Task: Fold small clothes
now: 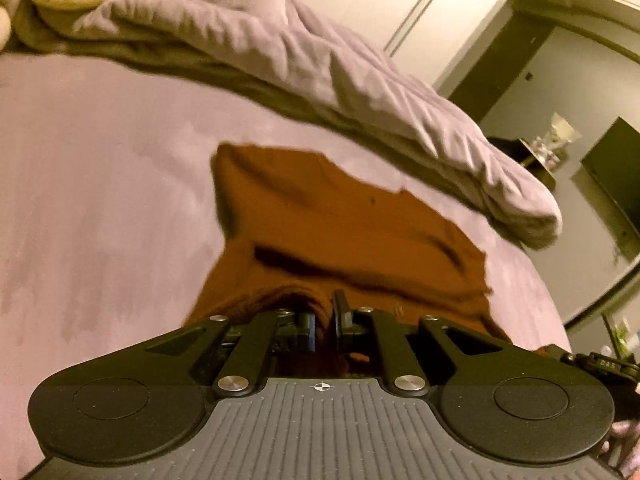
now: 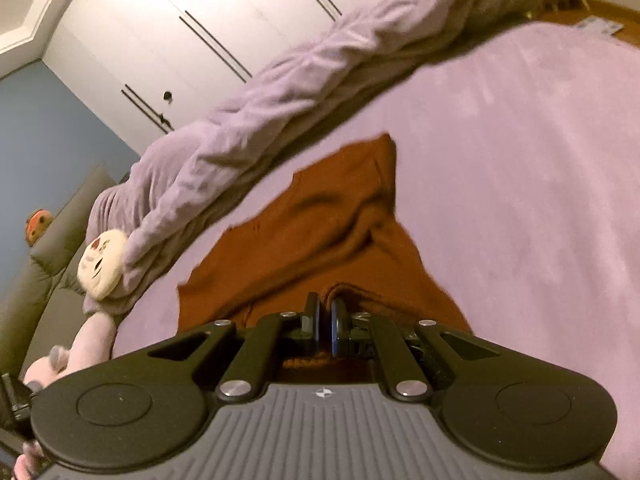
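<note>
Item: rust-brown garment (image 1: 340, 220) on bed (image 1: 100, 180); your left gripper (image 1: 324, 316) and right gripper (image 2: 325, 322) each pinch, apparently, its near edge

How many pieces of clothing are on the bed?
1: a rust-brown garment lying on the purple bed sheet, its near edge pinched by both grippers. Others may lie out of view.

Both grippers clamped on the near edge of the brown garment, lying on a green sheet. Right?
Not quite: the sheet is lilac, not green, as the left wrist view shows. Left gripper and right gripper are both shut on the brown garment.
</note>
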{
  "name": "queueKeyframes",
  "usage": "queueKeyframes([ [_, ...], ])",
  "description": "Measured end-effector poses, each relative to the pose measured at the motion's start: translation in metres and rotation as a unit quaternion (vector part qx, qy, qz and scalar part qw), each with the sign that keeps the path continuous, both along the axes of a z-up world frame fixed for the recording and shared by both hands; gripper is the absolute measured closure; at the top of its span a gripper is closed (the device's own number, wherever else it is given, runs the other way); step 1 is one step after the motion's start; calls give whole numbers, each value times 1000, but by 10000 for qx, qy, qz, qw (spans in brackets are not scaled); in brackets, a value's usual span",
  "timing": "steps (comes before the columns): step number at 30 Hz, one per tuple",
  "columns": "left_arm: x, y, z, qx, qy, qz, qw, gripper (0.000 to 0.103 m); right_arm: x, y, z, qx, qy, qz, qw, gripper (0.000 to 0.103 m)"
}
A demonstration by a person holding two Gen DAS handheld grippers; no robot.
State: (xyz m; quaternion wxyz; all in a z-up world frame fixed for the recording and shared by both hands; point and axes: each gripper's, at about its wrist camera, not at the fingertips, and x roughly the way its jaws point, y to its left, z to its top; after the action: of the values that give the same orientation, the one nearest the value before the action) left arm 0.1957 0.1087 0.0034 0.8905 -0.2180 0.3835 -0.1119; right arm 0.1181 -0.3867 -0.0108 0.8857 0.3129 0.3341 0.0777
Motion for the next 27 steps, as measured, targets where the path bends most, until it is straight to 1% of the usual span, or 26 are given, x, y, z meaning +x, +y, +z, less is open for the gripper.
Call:
queueKeyframes([
  [3,22,-3,-8,168,12,198,9997,93,29,3,-1,-230,-86,-128,9996,99],
  [5,35,-5,-16,344,58,305,9989,93,45,8,-4,-672,-98,-184,9975,99],
  [8,49,-13,-32,742,171,415,9962,93,64,21,-9,-1509,-234,-83,9882,99],
  [11,54,-21,-44,1123,204,340,9929,93,78,32,-19,-2056,-260,112,9782,99],
  [14,54,-24,-52,1368,166,375,9898,85,85,39,-29,-2456,-216,313,9686,98],
  [15,51,-21,-53,1398,130,472,9890,83,86,39,-31,-2542,-182,330,9664,96],
  [16,48,-17,-53,1434,52,581,9879,81,85,36,-31,-2583,-192,303,9654,91],
  [17,44,-12,-52,1470,-37,621,9872,74,82,31,-30,-2567,-274,265,9657,87],
  [19,38,-6,-49,1493,-293,364,9877,67,75,22,-26,-2526,-447,249,9662,77],
  [20,35,-5,-48,1525,-413,203,9872,56,72,18,-25,-2550,-531,305,9650,76],
  [21,34,-4,-48,1567,-489,41,9864,43,71,16,-25,-2599,-574,432,9630,74],
  [22,36,-4,-48,1610,-530,-117,9855,41,72,15,-28,-2674,-555,580,9602,69],
  [23,37,-5,-49,1664,-557,-234,9842,40,73,14,-31,-2693,-521,765,9586,66],
  [25,39,-6,-49,1713,-612,-340,9827,41,75,13,-36,-2649,-464,1105,9568,56],
  [26,40,-7,-48,1669,-655,-364,9831,41,76,12,-38,-2563,-459,1189,9581,54],
  [27,40,-6,-47,1613,-722,-356,9836,41,76,10,-38,-2440,-478,1236,9607,49],
])
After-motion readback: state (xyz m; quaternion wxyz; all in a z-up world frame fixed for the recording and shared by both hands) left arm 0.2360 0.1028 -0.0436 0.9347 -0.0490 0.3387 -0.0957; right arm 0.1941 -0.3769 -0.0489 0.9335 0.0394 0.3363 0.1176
